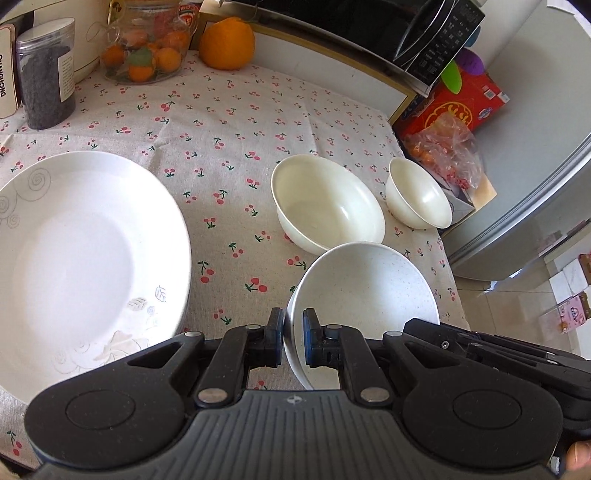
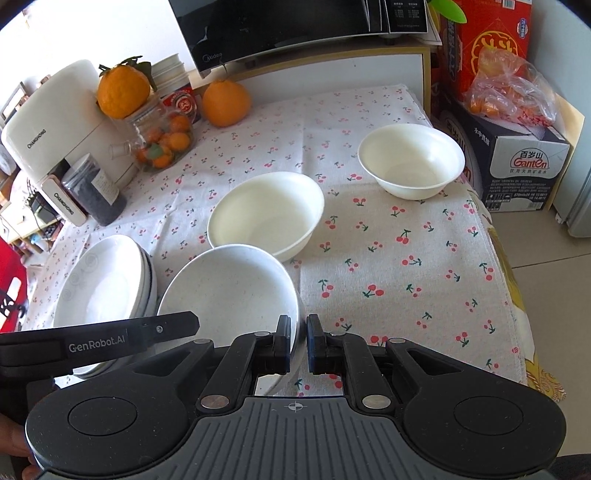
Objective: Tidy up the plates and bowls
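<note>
A speckled white shallow bowl [image 1: 369, 288] [image 2: 225, 288] is tilted just above the cherry-print tablecloth [image 2: 388, 258]. My left gripper [image 1: 293, 332] is shut on its left rim, and my right gripper [image 2: 298, 339] is shut on its right rim. Each gripper also shows in the other's view: the left gripper [image 2: 159, 328] and the right gripper [image 1: 480, 343]. A stack of white plates [image 1: 85, 236] [image 2: 107, 284] sits to the left. Behind the speckled bowl stands a medium cream bowl [image 1: 328, 206] [image 2: 266, 218]. A small cream bowl [image 1: 417, 195] [image 2: 410, 158] stands further right.
At the back left stand a jar of dark grains [image 2: 94, 192], a glass jar of small oranges [image 2: 162, 144] and a loose orange [image 2: 225, 103]. A microwave [image 2: 295, 29] sits behind them. Boxes [image 2: 517, 162] and a bag lie past the table's right edge.
</note>
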The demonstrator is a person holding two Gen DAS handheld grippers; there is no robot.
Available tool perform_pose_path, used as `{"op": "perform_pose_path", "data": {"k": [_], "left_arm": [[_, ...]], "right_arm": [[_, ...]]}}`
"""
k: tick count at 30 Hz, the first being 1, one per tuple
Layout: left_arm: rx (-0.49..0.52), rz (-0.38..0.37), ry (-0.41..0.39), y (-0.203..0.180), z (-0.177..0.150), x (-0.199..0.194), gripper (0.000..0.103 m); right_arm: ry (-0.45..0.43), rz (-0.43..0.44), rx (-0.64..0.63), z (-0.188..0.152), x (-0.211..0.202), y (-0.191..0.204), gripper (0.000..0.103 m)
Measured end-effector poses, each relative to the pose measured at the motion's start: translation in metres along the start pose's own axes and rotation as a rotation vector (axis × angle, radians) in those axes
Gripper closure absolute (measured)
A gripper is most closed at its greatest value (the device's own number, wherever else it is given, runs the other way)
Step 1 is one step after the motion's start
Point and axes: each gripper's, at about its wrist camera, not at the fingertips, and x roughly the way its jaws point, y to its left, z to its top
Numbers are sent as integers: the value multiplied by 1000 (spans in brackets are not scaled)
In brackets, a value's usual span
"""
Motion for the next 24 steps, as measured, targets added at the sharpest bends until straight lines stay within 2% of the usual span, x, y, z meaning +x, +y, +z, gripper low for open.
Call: {"op": "perform_pose_path", "data": {"k": [6,15,18,20,24], "left_arm": [[39,-2,-12,-5,1,0,93],[44,10,23,-3,-1,12,93],[54,8,35,-3,0,16,87],[53,-10,41,-3,2,18,79],[48,-39,39,-1,5,15,74]], "right_arm": [[5,-7,20,1,2,-3,92],[52,-3,62,0,9,-8,91],[67,5,85,1,12,-9,90],[70,4,98,1,13,-11,90],[45,17,141,3,7,-18,90]]}}
